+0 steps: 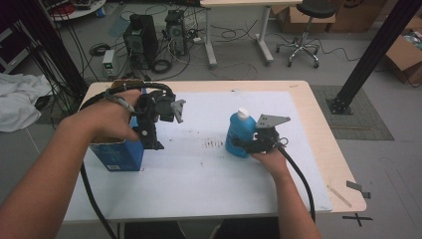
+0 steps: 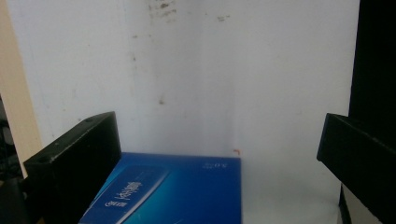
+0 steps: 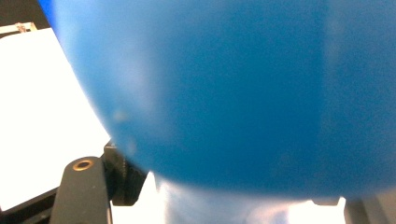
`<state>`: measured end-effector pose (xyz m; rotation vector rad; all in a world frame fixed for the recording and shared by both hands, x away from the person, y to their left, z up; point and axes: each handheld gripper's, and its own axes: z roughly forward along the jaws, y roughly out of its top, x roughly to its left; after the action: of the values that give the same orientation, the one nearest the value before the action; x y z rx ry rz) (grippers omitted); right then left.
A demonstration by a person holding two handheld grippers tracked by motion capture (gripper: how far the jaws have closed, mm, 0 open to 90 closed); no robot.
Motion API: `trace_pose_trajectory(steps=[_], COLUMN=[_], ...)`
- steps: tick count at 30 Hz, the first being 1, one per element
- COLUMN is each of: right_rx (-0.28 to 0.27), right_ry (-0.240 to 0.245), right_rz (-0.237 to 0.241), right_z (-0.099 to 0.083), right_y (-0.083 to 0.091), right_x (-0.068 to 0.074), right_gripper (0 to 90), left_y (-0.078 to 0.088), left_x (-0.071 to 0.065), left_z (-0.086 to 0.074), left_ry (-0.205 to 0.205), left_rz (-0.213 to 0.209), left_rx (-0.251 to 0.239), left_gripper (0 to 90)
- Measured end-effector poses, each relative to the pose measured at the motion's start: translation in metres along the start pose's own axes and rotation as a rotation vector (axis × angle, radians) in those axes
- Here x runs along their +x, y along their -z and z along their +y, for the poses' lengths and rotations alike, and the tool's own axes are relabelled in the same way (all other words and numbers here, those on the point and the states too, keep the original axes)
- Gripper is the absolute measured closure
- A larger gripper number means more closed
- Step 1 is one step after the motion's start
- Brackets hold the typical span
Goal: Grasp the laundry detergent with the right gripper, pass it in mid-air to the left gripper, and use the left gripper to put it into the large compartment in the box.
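Item, left of the high view: left gripper [image 1: 166,112], jaws standing wide with nothing between them, poised over the blue box [image 1: 117,155] at the left edge of the white mat [image 1: 199,174]; in the left gripper view the box [image 2: 173,191] sits at lower centre, nearer the left-hand jaw and well short of the right-hand one; risk judged here: a downward close from this offset could catch one corner only and tip or skid the box toward the table's near-left edge. Item, right of centre in the high view: blue bottle [image 1: 240,134] with white cap [image 1: 242,114], upright on the mat; right gripper [image 1: 249,144] set against its lower right flank, jaws part-closed around the body; whether the pads already press cannot be told; in the right gripper view the bottle [image 3: 243,93] sits very close to the camera, one jaw showing at lower left; risk judged here: a low hold on a rounded, smooth wall may let the bottle slip or pivot once lifted, and an uneven squeeze could push it over leftward onto the mat.
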<state>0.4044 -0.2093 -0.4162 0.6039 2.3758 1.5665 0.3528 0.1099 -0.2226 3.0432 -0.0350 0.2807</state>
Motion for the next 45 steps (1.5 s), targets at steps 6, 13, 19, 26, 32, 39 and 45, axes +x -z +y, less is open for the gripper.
trace_pose_trajectory(steps=[6,13,19,26,32,39,45], right_rx=[-0.005,-0.008,0.008,-0.017,0.016,0.034,0.063], right_ry=[0.007,0.016,0.035,0.035,0.078,0.137,0.196], right_rz=[-0.003,-0.017,-0.024,-0.001,0.051,0.156,0.256], right_z=[-0.001,0.0,0.003,0.01,0.029,0.055,0.071], right_y=[0.001,0.001,0.002,0.015,0.029,0.038,0.031], right_x=[0.001,0.002,0.004,0.0,0.004,0.017,0.036], right_gripper=[36.6,44.2,46.2,47.4,47.7,47.8,47.6], left_y=[0.0,0.0,0.0,0.001,0.004,0.01,0.013], left_x=[0.0,0.0,0.0,0.001,0.002,0.002,0.0], left_z=[0.0,0.001,0.002,0.006,0.011,0.018,0.027], left_ry=[0.001,-0.002,-0.009,-0.021,-0.024,-0.029,-0.043], left_rz=[0.002,0.005,0.006,0.007,0.008,0.0,-0.013], left_rx=[-0.001,-0.002,-0.002,0.0,-0.001,0.0,0.003], left_gripper=[0.1,0.1,0.1,0.1,0.1,0.1,0.1])
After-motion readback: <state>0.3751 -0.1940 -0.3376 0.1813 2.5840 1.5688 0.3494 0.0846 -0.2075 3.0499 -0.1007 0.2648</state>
